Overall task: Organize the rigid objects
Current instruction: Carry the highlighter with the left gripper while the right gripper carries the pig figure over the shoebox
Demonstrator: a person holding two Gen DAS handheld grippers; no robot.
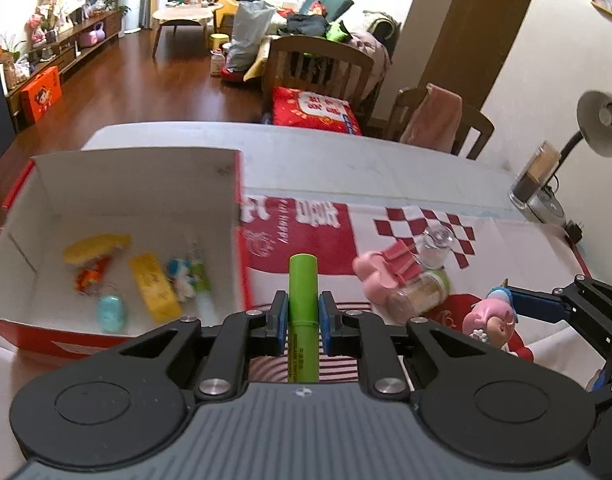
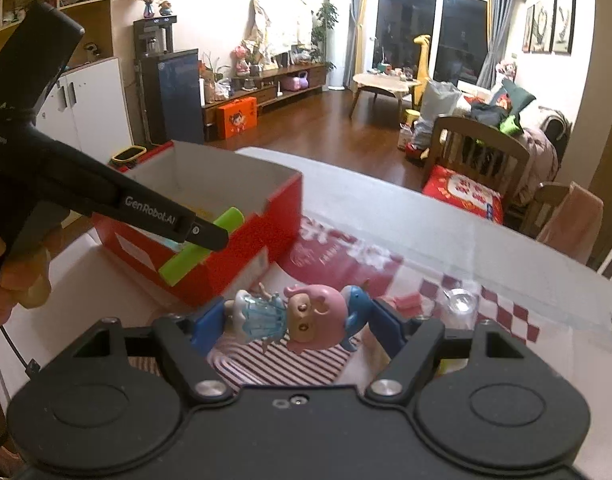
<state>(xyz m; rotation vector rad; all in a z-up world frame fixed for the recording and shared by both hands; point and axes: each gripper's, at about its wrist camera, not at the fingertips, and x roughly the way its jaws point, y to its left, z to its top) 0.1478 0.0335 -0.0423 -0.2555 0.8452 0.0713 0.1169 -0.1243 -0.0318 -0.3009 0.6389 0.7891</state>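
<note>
1. Left wrist view, far left: the red box (image 1: 118, 216) sits open on the table (image 1: 346, 160), white inside, with a handful of small stuff lying on its floor: a yellow banana toy (image 1: 96, 247), a yellow bar (image 1: 155, 287), a teal oval thing (image 1: 112, 312)
2. Middle: left hand-held gripper (image 1: 302, 316) is clamped tight on a green marker (image 1: 303, 308), which points away from the camera, just right of the box's wall
3. Right of that, on the red-and-white cloth (image 1: 306, 232): a pink toy (image 1: 380, 274), a spice jar (image 1: 418, 294) on its side and a clear bottle (image 1: 436, 246), all bunched together
4. Far right: right hand-held gripper (image 1: 502, 312) with a pink-haired doll (image 1: 492, 320)
5. Right wrist view shows that grip better: blue pads (image 2: 208, 326) pressing both ends of the doll (image 2: 290, 318), which lies sideways, lifted off the cloth, near the box corner
</note>
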